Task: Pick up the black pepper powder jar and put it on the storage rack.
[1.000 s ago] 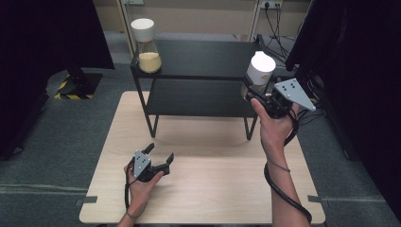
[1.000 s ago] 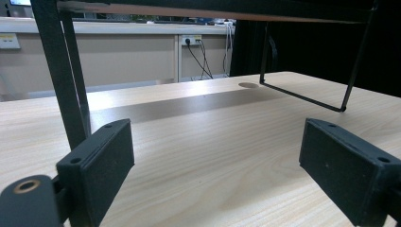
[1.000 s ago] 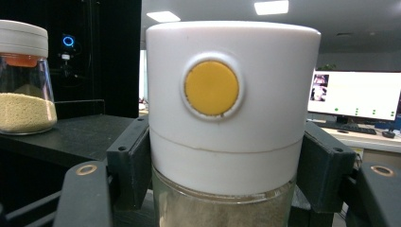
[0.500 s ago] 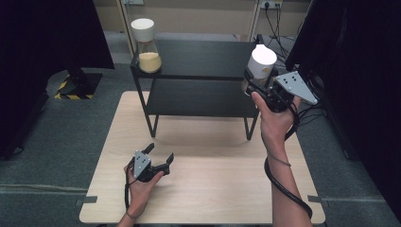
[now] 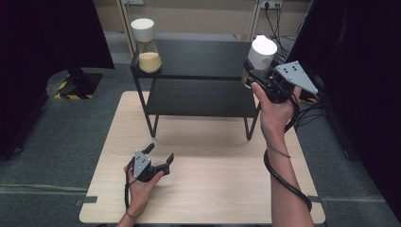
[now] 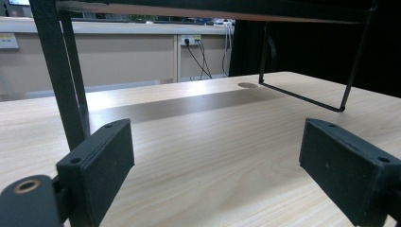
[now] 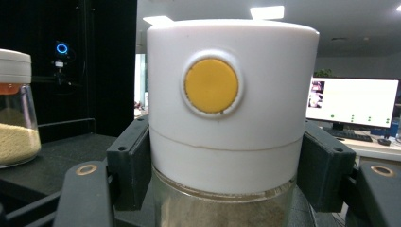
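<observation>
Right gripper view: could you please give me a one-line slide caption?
Right gripper clamps a white-lidded glass jar beside a second jar on the black shelf.

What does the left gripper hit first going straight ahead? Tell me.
Probably nothing soon: the left gripper is open and points under the black shelf, along bare table. The near shelf leg stands just left of that line; depth is unclear.

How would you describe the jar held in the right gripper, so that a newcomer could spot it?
Find the black two-tier shelf on the wooden table. At its right end the right gripper clamps a glass jar. Unlike the jar of yellow grains at the left end, it is gripped, not standing free.
</observation>
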`<state>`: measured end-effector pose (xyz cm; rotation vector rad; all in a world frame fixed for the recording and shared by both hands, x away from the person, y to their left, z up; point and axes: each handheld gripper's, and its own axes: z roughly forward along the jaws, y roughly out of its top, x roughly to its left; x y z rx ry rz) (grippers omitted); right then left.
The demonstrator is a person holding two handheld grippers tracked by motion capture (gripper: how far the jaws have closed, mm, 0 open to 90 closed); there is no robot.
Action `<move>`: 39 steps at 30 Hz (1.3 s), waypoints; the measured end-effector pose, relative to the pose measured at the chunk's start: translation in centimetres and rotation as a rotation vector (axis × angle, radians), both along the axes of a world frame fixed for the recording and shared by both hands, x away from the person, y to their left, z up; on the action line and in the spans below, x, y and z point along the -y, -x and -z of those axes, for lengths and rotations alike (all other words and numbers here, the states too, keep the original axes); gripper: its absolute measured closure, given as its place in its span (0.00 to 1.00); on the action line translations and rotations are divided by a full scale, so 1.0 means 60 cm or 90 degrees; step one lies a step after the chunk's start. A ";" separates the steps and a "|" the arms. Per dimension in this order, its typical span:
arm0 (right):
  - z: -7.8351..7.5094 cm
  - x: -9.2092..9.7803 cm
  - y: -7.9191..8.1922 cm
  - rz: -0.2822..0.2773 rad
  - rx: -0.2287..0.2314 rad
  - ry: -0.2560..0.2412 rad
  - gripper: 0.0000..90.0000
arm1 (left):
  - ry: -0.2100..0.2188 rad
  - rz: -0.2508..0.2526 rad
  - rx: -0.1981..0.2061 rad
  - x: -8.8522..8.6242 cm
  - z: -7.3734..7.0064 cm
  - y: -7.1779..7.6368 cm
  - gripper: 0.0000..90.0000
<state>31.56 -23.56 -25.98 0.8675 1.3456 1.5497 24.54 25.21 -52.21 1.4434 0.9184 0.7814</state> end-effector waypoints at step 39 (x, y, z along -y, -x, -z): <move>-0.046 -0.026 -0.093 0.037 -0.051 0.003 0.34 | -0.006 0.005 0.001 0.000 -0.001 -0.001 0.11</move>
